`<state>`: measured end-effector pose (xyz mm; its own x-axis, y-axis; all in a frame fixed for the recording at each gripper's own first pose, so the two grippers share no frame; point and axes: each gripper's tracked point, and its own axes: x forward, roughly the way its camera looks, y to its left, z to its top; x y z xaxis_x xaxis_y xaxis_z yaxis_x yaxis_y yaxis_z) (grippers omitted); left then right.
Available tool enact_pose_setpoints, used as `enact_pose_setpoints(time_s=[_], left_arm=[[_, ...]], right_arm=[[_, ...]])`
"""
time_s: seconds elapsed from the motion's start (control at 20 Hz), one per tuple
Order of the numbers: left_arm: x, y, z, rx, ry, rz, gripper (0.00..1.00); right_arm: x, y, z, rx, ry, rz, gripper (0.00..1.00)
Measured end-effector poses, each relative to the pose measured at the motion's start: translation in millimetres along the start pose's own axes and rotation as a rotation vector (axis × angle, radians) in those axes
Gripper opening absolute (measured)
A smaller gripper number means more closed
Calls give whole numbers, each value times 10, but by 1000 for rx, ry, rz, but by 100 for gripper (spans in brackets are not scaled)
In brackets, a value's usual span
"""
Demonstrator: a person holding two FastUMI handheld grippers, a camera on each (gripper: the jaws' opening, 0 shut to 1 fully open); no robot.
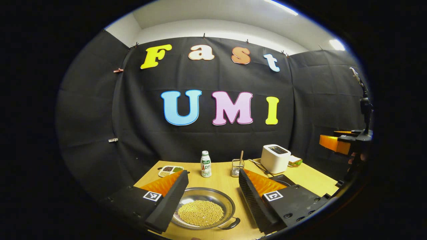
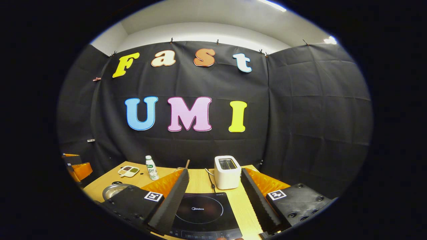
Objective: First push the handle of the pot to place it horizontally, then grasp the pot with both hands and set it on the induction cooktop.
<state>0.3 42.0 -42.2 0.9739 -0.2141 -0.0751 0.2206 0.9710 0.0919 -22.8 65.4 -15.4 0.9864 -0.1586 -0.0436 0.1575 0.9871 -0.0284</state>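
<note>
In the left gripper view the left gripper (image 1: 210, 191) hangs above the near edge of the pale wooden table (image 1: 220, 180) with its jaws spread wide and gripping nothing. Between and just below the two fingers sits the shallow round steel pot (image 1: 203, 207), filled with small yellow beans; its dark looped handle (image 1: 231, 224) points toward the near right, close to the right finger but not touching it, and its left rim runs under the left finger. Beyond the fingertips, straight ahead, stands a small white bottle with a green label (image 1: 205, 164), with a clear glass holding a wooden stick (image 1: 237, 166) just right of it. Off the left fingertip lies a small white divided tray of grains (image 1: 170, 170). Past the right fingertip stands a boxy white toaster (image 1: 275, 158), and far to the right the other gripper shows in the air — apart from the table. In the right gripper view the right gripper (image 2: 213, 196) also holds its jaws released, wide apart, with nothing between the pads. Directly between them lies the flat black induction cooktop (image 2: 203, 211), bare on its glass face. The toaster stands just beyond it, near the right fingertip. Behind the left finger's base a slice of the steel pot's rim shows, well left of the cooktop — the two are apart. The bottle and the divided tray stand farther back on the left.
</note>
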Motion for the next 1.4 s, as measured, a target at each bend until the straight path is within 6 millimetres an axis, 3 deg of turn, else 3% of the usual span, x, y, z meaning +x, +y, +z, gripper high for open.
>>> enact_pose_setpoints(time_s=[0.2, 0.3, 0.35, 0.4, 0.5, 0.65, 0.85, 1.0, 1.4], left_arm=[[-52, 156, -148, -9, 32, -27, 95], [-68, 186, -258, -12, 59, -54, 88], [-82, 237, -321, -16, 76, -55, 77], [-87, 294, -389, -22, 96, -60, 72], [-90, 373, -549, -27, 148, -63, 60], [-109, 518, -826, -35, 241, -46, 27], [-144, 517, -1178, -12, 346, -69, 5], [-199, 526, -1478, 42, 416, -64, 5], [-472, 208, -2431, 84, 629, -149, 5]], right_arm=[[-70, 87, -11, -12, -5, -37, 98], [-123, 160, -49, -12, 2, -39, 98], [-145, 186, -70, -16, 9, -40, 94], [-164, 211, -84, -20, 13, -40, 94], [-190, 249, -78, -23, 7, -42, 100], [-134, 339, -130, -26, 11, -25, 98], [32, 431, -185, -15, 22, 7, 98], [153, 463, -279, -6, 44, 33, 98], [363, 353, -477, -5, 103, 59, 98]])
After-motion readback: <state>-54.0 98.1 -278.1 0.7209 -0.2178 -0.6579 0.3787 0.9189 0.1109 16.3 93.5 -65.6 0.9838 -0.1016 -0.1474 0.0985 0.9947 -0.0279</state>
